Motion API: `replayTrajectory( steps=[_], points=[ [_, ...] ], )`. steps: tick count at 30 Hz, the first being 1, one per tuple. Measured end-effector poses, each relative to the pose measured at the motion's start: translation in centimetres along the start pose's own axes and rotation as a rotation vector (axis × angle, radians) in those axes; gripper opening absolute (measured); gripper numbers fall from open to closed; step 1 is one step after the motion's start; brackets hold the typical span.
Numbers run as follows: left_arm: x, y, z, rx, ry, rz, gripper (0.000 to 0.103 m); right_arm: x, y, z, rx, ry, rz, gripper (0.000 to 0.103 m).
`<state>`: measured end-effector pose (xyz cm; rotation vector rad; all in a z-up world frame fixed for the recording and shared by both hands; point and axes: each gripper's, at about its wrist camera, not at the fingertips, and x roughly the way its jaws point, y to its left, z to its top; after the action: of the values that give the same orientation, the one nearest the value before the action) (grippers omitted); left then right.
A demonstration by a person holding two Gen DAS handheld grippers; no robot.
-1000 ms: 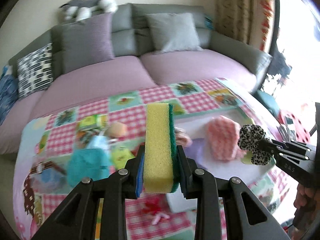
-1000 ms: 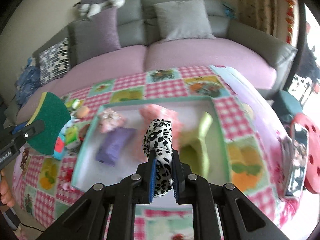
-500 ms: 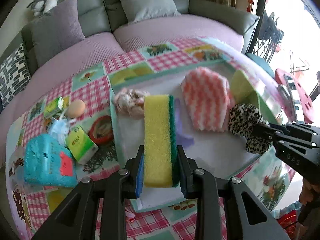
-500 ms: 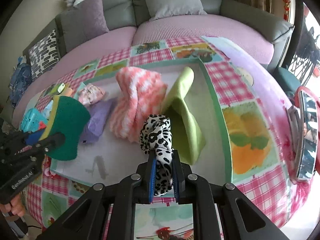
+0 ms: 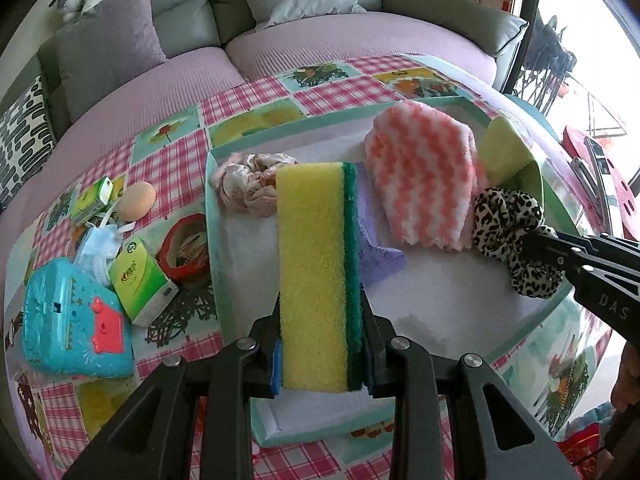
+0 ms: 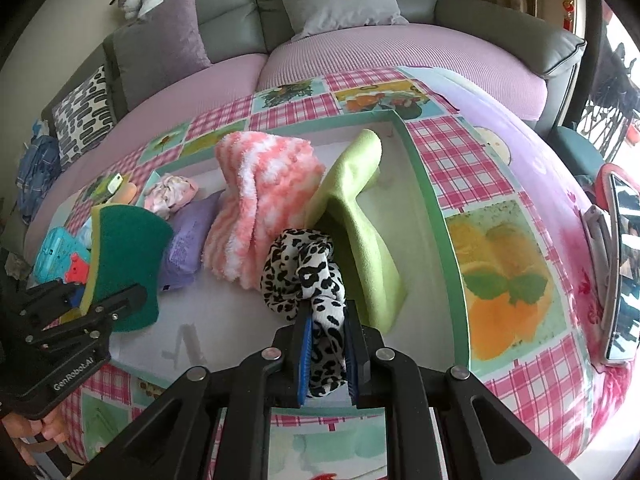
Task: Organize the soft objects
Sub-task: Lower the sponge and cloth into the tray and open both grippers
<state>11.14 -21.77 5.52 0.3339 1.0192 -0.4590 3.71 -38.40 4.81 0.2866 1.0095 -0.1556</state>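
Your left gripper [image 5: 320,344] pinches the sponge [image 5: 316,264], right gripper [image 6: 326,354] the scrunchie [image 6: 308,276]; lower both into the tray's [image 6: 448,232] bare near part before letting go.

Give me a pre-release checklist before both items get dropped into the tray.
1. Left gripper jaws clamped on sponge: ok.
2. Right gripper jaws clamped on leopard scrunchie: ok.
3. Both items over the tray: ok.
4. Bare tray floor near the front edge for both: ok.
5. Pink towel and green cloth clear of that spot: ok.
6. Height above tray floor: cannot tell.
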Motion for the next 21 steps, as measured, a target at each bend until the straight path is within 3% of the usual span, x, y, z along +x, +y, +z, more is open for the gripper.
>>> replayTrajectory(
  steps=[16, 21],
  points=[
    [-0.5, -0.1, 0.0, -0.006, 0.046, -0.052, 0.032, -0.1, 0.2, 0.5, -0.002, -0.006, -0.004, 0.018],
    [-2.2, 0.1, 0.2, -0.005, 0.019, -0.057, 0.052, -0.6, 0.1, 0.6, -0.010, -0.015, -0.016, 0.023]
  ],
)
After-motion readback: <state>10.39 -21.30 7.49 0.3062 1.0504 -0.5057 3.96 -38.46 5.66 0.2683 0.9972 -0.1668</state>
